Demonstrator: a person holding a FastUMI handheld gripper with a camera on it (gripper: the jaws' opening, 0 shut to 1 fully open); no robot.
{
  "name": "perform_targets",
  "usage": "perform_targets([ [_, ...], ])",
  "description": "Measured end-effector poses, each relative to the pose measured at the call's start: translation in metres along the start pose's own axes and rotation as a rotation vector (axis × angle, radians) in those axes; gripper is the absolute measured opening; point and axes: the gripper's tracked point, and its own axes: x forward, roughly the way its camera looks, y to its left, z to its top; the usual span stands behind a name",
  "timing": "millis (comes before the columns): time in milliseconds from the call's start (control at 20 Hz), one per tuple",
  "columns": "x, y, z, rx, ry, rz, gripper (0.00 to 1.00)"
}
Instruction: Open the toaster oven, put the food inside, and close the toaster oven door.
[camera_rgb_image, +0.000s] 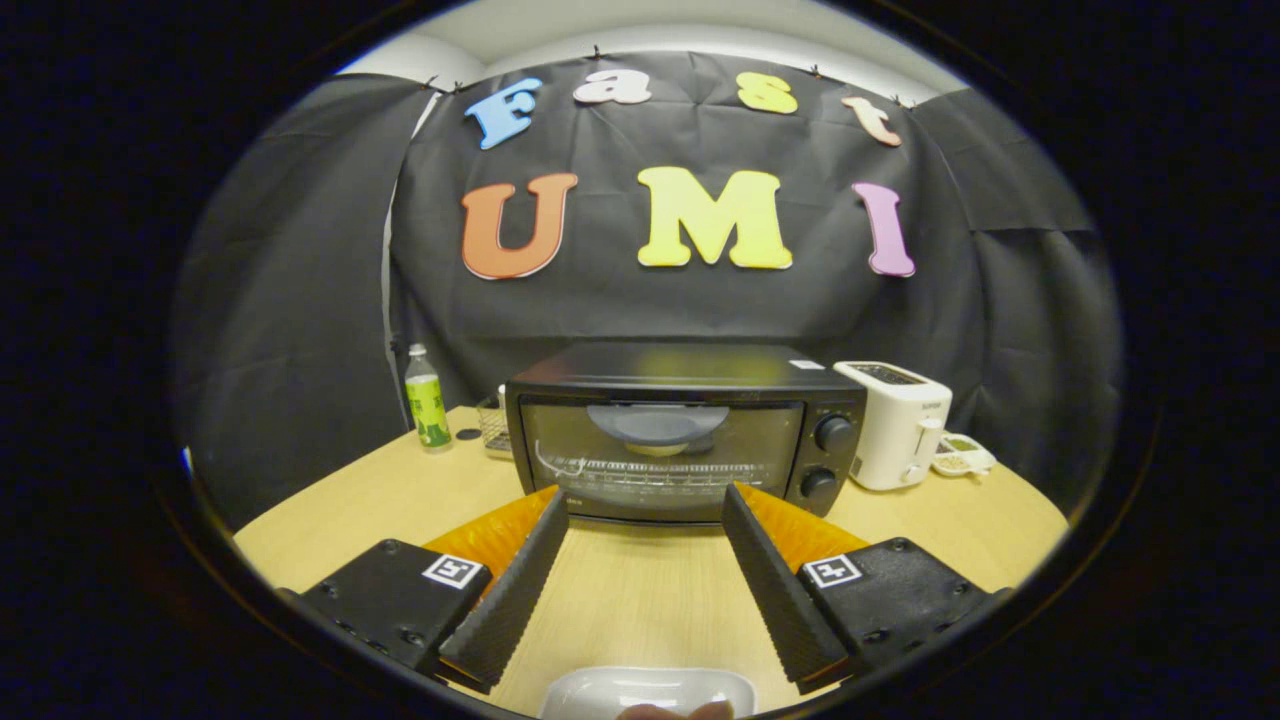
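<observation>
While the gripper (645, 505) hangs above the wooden table (380, 500), its two ribbed black fingers (515, 590) are spread wide apart and have hold of nothing, with only bare tabletop between them. Beyond the fingertips, square ahead, sits the black toaster oven (685, 430) with its glass door (660, 450) closed; a wire rack shows through the glass, and a pale rounded reflection lies across the upper part of the pane. Two round knobs (832, 433) stand one above the other on the oven's right side. Just right of the oven is a white toaster (895, 425), and beside that, further right, a small white dish (960, 455) with something greenish in it. Left of the oven stands a bottle (426, 398) with a green label, with a small wire basket (494, 425) between it and the oven. Close under the gripper, behind the fingertips, a white plate (645, 690) rests on the table, with something pinkish at its near rim that is too cut off to tell.
</observation>
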Motion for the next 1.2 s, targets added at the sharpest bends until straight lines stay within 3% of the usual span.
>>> perform_targets([
  [400, -0.100, -0.017, 0.120, 0.044, -0.258, -0.041, 1.00],
  [550, -0.136, -0.019, 0.154, 0.081, -0.276, -0.049, 1.00],
  [750, -0.179, -0.023, 0.167, 0.049, -0.266, -0.097, 1.00],
  [1200, -0.249, 0.001, 0.179, 0.099, -0.306, -0.067, 1.00],
])
